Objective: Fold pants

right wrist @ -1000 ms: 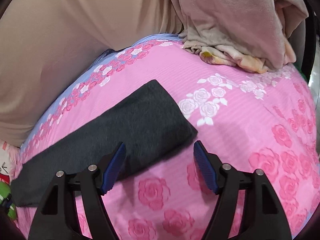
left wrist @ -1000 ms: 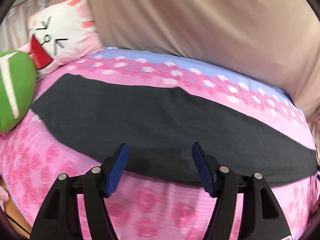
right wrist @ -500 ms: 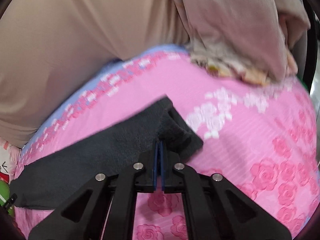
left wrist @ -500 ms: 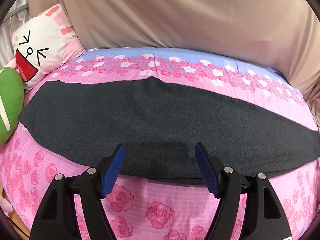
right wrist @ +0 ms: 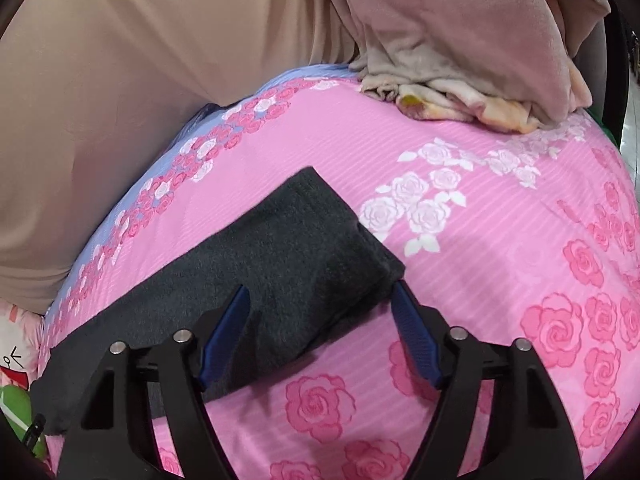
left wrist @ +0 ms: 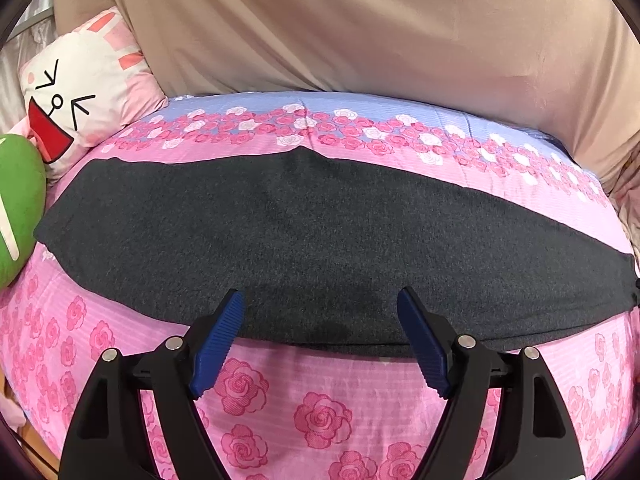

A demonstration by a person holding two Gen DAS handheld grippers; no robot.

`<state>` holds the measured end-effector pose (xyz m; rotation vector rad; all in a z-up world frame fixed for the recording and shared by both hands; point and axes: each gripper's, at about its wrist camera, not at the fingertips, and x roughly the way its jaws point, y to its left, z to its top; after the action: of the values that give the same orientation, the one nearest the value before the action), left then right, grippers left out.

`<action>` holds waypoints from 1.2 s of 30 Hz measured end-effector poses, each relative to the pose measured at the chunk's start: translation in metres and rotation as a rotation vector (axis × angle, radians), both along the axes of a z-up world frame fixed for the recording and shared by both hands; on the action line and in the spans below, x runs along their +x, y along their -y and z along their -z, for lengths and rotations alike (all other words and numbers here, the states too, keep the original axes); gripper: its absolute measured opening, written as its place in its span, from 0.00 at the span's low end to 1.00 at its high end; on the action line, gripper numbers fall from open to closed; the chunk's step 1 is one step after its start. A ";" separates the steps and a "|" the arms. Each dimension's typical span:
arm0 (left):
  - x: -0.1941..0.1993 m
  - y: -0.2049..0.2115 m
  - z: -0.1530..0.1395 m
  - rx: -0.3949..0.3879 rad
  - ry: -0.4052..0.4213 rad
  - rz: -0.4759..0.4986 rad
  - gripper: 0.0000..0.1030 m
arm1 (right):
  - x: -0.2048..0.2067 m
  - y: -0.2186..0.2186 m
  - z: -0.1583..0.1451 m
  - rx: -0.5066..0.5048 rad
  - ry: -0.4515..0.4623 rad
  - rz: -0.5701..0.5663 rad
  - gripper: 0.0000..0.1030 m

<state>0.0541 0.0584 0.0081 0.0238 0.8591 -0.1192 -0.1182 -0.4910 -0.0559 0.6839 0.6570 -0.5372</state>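
One pair of dark grey pants lies on one pink rose-print bedsheet. Two grippers show, the left gripper and the right gripper, each with two blue pads. There is one white cartoon-face pillow, one green plush cushion, and one heap of pale blankets.

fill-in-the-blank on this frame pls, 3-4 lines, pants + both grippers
1. The dark grey pants lie flat on a bedsheet printed with pink ____.
2. The left gripper hangs over the pants' near edge with its jaws ____.
3. The right gripper, jaws just opening, straddles one ____ of the pants' end without pinching it.
4. Left of the pants, a white rabbit cushion sits behind a ____ cushion.

Missing words: roses; open; corner; green
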 end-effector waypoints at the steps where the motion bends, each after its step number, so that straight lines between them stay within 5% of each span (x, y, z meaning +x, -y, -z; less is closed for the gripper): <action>1: 0.000 -0.001 -0.001 0.000 0.003 -0.004 0.74 | 0.001 0.001 0.002 0.014 0.000 -0.003 0.10; 9: 0.003 -0.035 -0.009 -0.022 0.024 -0.075 0.74 | -0.003 -0.047 -0.059 -0.108 0.139 -0.044 0.05; 22: -0.011 -0.088 0.007 -0.064 -0.011 -0.112 0.74 | 0.103 -0.227 -0.134 -0.243 0.196 -0.392 0.05; 30: -0.012 -0.112 0.008 -0.025 -0.001 -0.132 0.74 | 0.189 -0.370 -0.111 -0.307 0.107 -0.651 0.05; 36: -0.012 -0.124 0.010 0.014 0.009 -0.131 0.74 | 0.216 -0.425 -0.071 -0.339 0.006 -0.741 0.06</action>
<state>0.0419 0.1822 -0.0017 -0.0182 0.8501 0.0095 0.0978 -0.0661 0.0155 0.0939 0.7360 0.0470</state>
